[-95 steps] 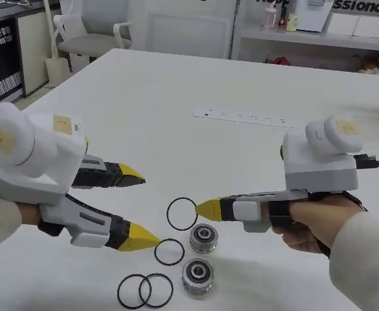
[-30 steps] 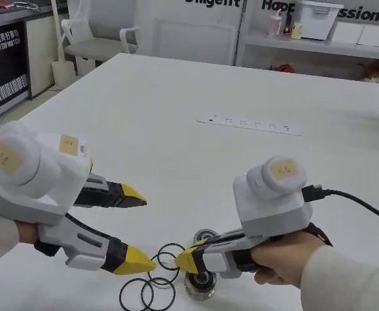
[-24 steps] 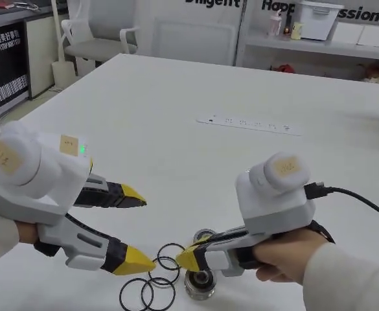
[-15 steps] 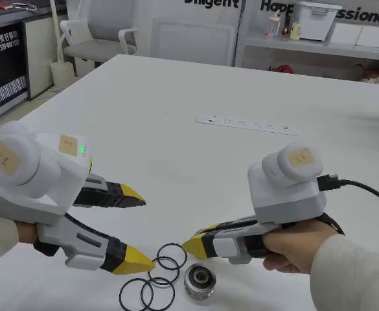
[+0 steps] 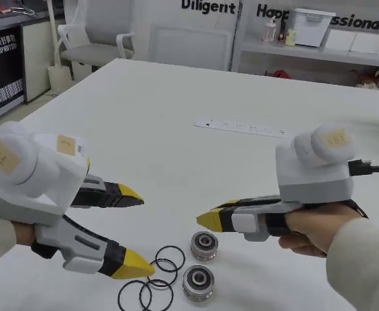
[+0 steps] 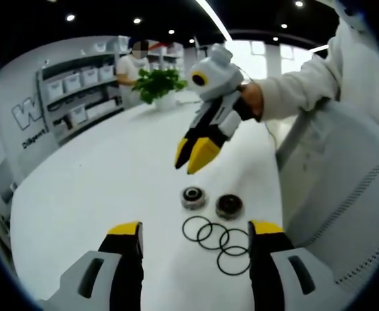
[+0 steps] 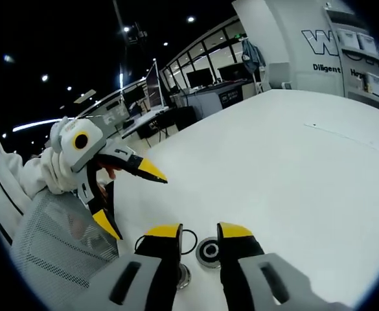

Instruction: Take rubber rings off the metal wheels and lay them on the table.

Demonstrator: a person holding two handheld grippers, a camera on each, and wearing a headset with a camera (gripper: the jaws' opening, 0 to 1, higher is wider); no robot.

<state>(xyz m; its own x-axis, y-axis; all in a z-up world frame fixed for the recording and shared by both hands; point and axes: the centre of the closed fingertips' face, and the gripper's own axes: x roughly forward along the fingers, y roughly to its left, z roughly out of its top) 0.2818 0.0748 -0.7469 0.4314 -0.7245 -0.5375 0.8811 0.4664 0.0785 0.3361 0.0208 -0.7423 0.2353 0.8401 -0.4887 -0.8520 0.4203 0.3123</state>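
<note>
Black rubber rings, four of them, lie loose on the white table in the head view, just beside two metal wheels. Your left gripper is spread wide and empty. Your right gripper hovers above the wheels.

Left gripper view: the rings sit between your own jaws.

Right gripper view: narrow gap, nothing held, a wheel below.

Judged: between pulls. Rings left in the grooves: cannot tell. Check first, then pin one wheel and peel.

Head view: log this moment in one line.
left gripper open | right gripper open | four rings on table | two wheels beside
</note>
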